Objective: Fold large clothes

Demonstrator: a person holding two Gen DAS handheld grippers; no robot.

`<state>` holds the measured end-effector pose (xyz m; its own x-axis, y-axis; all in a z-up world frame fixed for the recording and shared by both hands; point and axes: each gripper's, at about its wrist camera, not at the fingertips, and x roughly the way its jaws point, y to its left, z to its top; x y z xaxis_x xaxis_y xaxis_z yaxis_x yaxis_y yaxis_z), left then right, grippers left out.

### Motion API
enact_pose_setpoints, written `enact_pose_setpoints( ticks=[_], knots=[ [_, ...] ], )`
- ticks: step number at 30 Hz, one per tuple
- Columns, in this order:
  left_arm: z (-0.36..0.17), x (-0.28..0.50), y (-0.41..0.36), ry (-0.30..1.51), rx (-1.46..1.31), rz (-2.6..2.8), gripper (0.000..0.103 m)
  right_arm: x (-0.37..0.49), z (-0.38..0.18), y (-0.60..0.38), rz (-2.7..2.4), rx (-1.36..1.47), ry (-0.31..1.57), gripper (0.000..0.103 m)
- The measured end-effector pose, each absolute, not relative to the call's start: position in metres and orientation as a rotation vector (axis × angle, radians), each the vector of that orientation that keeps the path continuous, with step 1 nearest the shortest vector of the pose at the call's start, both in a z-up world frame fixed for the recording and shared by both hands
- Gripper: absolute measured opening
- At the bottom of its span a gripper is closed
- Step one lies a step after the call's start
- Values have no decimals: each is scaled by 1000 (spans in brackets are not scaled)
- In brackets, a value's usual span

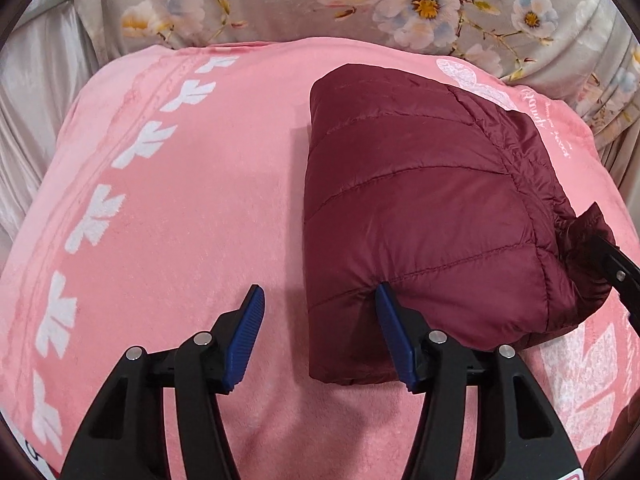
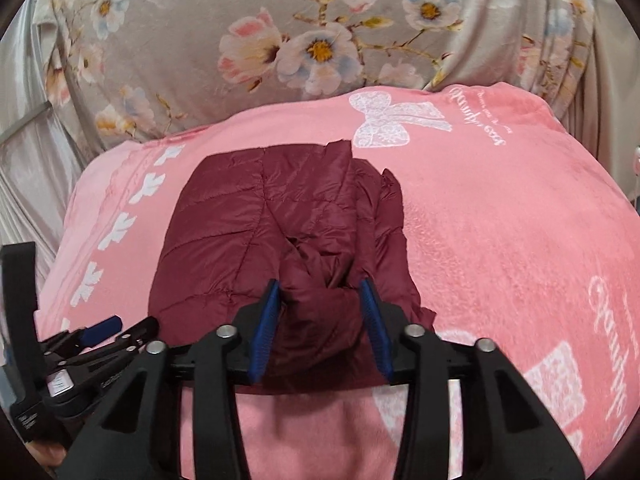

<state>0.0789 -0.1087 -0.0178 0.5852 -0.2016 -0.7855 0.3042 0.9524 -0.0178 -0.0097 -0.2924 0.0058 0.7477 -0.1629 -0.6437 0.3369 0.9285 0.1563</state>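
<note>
A maroon quilted puffer jacket [image 1: 420, 208] lies folded into a thick bundle on a pink blanket [image 1: 180, 200]. My left gripper [image 1: 318, 300] is open at the bundle's near left corner; its right finger touches the jacket's edge and nothing is between the pads. In the right wrist view the jacket [image 2: 248, 232] lies ahead, and my right gripper [image 2: 320, 296] has its blue pads on either side of a bunched fold of jacket fabric and grips it. The left gripper [image 2: 100, 332] shows at the lower left of that view.
The pink blanket [image 2: 500, 220] with white leaf and bow prints covers the bed. A grey floral cover [image 2: 280, 40] rises behind it. Pale curtains [image 1: 36, 100] hang at the left. The right gripper's black arm [image 1: 620, 272] shows at the jacket's right end.
</note>
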Motion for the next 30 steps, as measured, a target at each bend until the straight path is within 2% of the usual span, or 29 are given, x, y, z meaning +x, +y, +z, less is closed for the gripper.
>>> enact_pose_setpoints(
  ticks=[4,17,30],
  knots=[
    [-12,78,-111,894,127,-321,54,-27,6,-317,-313,320,637,5],
    [-37,71,-147,904,214,-341,56,-42,-72,-354,-409,410,767,6],
    [-58,65,-166,840,273,-301,56,-37,-88,-344,-424,344,729,7]
  ],
)
